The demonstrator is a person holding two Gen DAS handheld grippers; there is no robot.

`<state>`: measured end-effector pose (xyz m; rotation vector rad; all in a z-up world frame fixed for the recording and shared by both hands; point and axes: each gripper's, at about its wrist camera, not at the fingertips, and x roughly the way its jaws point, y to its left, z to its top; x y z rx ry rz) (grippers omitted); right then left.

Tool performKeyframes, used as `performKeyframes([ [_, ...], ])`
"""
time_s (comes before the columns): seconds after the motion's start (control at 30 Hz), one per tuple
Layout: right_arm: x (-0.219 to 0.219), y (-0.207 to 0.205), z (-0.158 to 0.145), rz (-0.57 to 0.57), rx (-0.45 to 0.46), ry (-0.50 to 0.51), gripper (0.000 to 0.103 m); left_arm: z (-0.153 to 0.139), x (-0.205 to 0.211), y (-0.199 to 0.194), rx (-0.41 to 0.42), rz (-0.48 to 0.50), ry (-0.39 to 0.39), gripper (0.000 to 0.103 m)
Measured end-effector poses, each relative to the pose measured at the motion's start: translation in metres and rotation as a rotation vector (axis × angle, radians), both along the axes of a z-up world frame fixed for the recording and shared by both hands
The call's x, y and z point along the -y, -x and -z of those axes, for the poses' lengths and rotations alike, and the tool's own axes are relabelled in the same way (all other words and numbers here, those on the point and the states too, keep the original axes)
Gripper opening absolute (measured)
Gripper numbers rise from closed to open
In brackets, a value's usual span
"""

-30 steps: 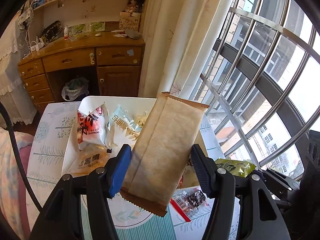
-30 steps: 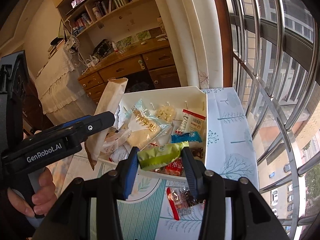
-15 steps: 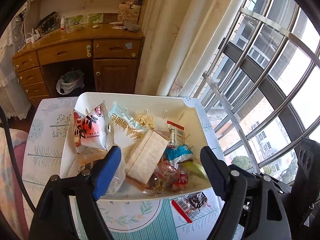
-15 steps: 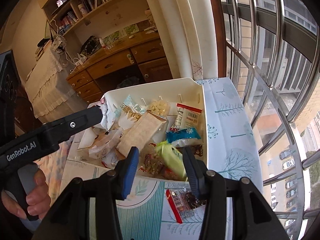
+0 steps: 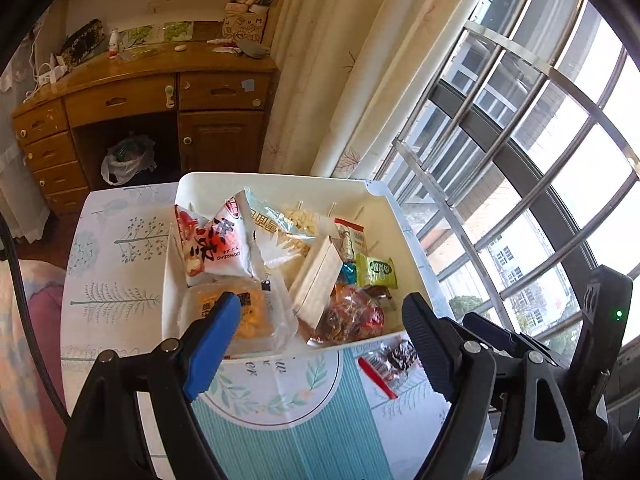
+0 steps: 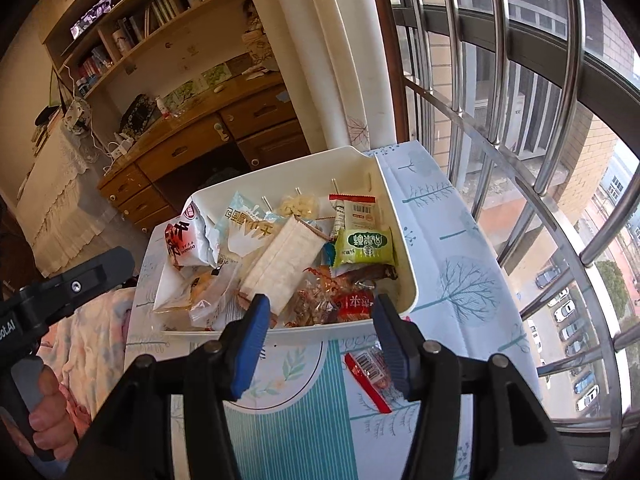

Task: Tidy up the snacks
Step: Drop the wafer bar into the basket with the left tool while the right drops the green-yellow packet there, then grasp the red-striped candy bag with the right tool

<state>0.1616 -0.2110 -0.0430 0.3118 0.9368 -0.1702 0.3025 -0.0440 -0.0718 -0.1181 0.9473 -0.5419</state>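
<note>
Red-edged snack packet lies on the table just under the right gripper, the nearer one; jaws opening, empty. Left gripper wide, empty.

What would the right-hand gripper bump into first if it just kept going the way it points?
Probably the near wall of the white bin, or the red-wrapped snacks heaped just behind it. The right gripper is opening, with nothing between its fingers. Depth is hard to judge here.
</note>
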Motion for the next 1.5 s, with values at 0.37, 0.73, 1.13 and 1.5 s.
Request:
performKeyframes([
  [0.37, -0.030, 0.029, -0.001, 0.058, 0.014, 0.011, 0.054, -0.003, -0.029, 0.039, -0.034, 0.056, -0.009, 0.082],
  [0.73, -0.032, 0.058, 0.012, 0.009, 0.016, 0.038, 0.055, 0.021, -0.028, 0.069, -0.142, 0.043, -0.054, 0.082],
  [1.13, 0.004, 0.076, 0.024, -0.076, -0.010, 0.077, 0.055, 0.053, 0.015, 0.091, -0.254, 0.028, -0.080, 0.082],
  [1.5, 0.042, 0.072, 0.044, -0.200, -0.051, 0.138, 0.055, 0.082, 0.062, 0.090, -0.366, -0.016, -0.081, 0.082],
])
